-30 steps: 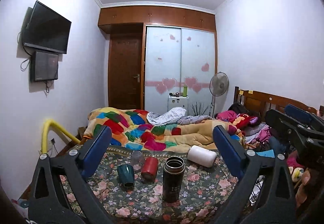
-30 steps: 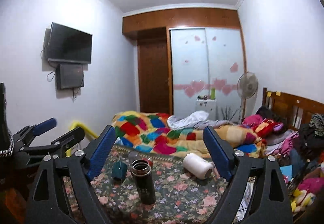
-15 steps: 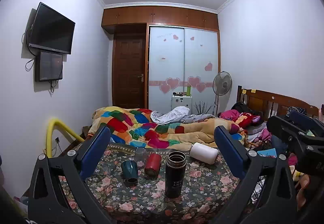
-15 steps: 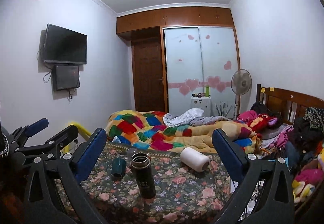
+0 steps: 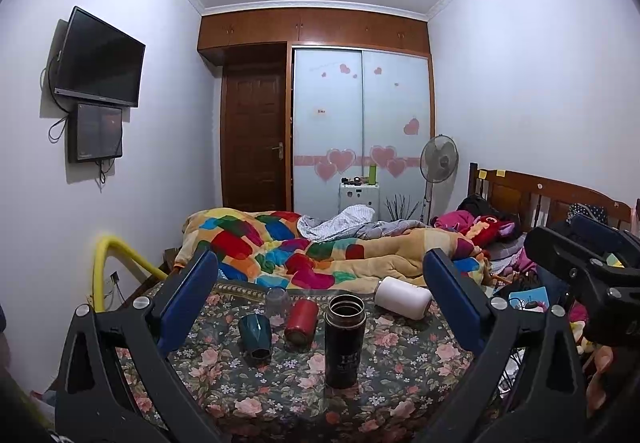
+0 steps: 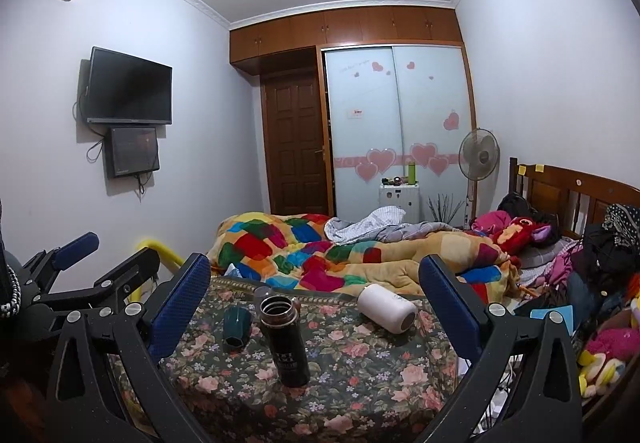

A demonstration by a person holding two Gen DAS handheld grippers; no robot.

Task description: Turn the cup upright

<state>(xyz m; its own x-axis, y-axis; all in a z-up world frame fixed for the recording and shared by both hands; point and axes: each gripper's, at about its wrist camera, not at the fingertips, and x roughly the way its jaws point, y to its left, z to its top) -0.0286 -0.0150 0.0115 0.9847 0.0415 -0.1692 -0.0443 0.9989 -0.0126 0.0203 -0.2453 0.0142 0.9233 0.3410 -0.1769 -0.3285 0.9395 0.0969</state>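
Note:
A white cup (image 5: pixel 403 297) lies on its side at the far right of the floral table (image 5: pixel 400 371); it also shows in the right wrist view (image 6: pixel 386 308). A teal cup (image 5: pixel 255 334) and a red cup (image 5: pixel 301 320) lie tilted near the middle, and a clear glass (image 5: pixel 277 301) stands behind them. A black flask (image 5: pixel 345 339) stands upright with its mouth open, also in the right wrist view (image 6: pixel 285 339). My left gripper (image 5: pixel 318 303) is open and empty, held back from the table. My right gripper (image 6: pixel 314 303) is open and empty too.
A bed with a patchwork quilt (image 5: pixel 320 247) lies right behind the table. A yellow pipe (image 5: pixel 116 255) stands at the left. Clothes and toys (image 6: pixel 600 323) pile at the right. The left gripper's frame (image 6: pixel 80 283) shows at the left of the right wrist view.
Both grippers have pulled back and risen a little, so the table looks farther and lower. The cups and flask have not moved.

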